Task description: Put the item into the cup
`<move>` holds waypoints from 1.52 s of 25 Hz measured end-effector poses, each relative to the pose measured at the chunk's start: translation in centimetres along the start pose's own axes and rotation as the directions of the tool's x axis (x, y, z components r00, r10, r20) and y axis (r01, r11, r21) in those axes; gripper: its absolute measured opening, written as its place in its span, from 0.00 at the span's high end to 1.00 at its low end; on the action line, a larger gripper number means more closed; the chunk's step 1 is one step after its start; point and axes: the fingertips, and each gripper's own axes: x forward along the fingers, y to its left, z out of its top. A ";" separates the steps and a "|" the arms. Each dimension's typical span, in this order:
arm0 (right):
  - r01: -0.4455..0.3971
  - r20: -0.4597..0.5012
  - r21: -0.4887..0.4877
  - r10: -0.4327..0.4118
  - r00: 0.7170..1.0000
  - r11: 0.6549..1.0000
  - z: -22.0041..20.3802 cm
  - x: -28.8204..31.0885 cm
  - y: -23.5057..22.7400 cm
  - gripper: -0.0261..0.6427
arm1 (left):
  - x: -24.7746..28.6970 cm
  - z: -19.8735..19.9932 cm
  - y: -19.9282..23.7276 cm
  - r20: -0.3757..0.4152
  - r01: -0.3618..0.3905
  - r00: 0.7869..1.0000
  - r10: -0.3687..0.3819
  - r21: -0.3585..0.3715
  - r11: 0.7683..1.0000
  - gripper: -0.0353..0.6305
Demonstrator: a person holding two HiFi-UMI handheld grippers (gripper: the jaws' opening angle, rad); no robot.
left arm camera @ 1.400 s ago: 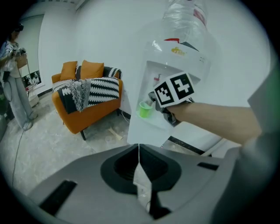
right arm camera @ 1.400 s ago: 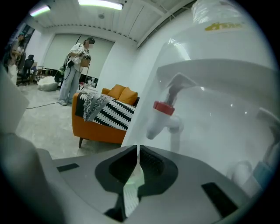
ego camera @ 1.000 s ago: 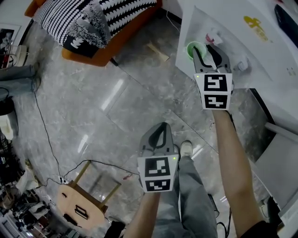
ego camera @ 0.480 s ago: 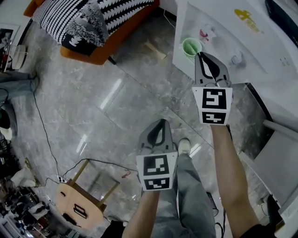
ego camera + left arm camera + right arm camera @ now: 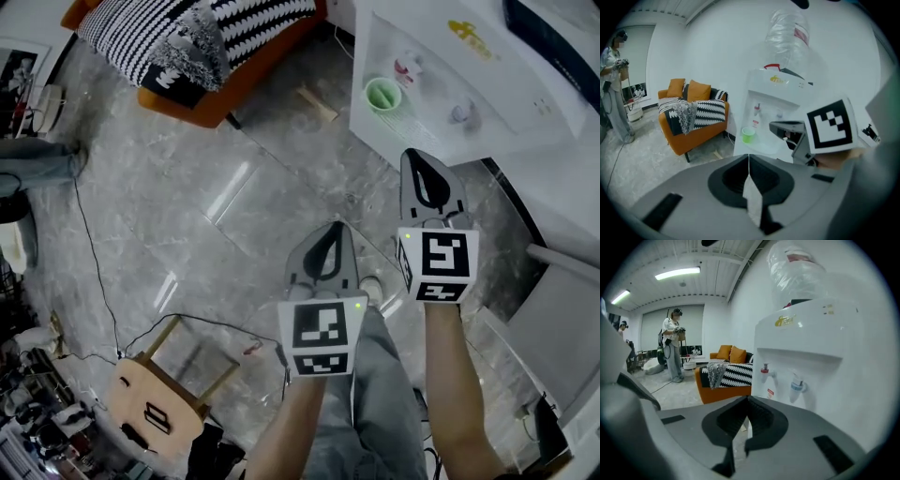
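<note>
Over the grey marble floor [image 5: 234, 187], the right hand-held gripper [image 5: 419, 156] has pulled back from the green cup [image 5: 382, 94] on the water dispenser [image 5: 469, 89], its jaws just closed on nothing. The left hand-held gripper [image 5: 330, 231] pinches a pale sachet [image 5: 752, 201].

White dispenser ledge [image 5: 419, 131] ahead of me, green cup [image 5: 382, 95] standing on it, grey marble floor [image 5: 234, 187] below, wooden stool [image 5: 155, 408] on it.
</note>
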 end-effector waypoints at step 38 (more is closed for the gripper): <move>-0.080 0.304 0.138 0.035 0.952 0.987 28.9 -28.1 3.5 0.95 | -27.8 24.6 -8.9 0.478 -0.045 0.878 0.010 0.061 0.997 0.93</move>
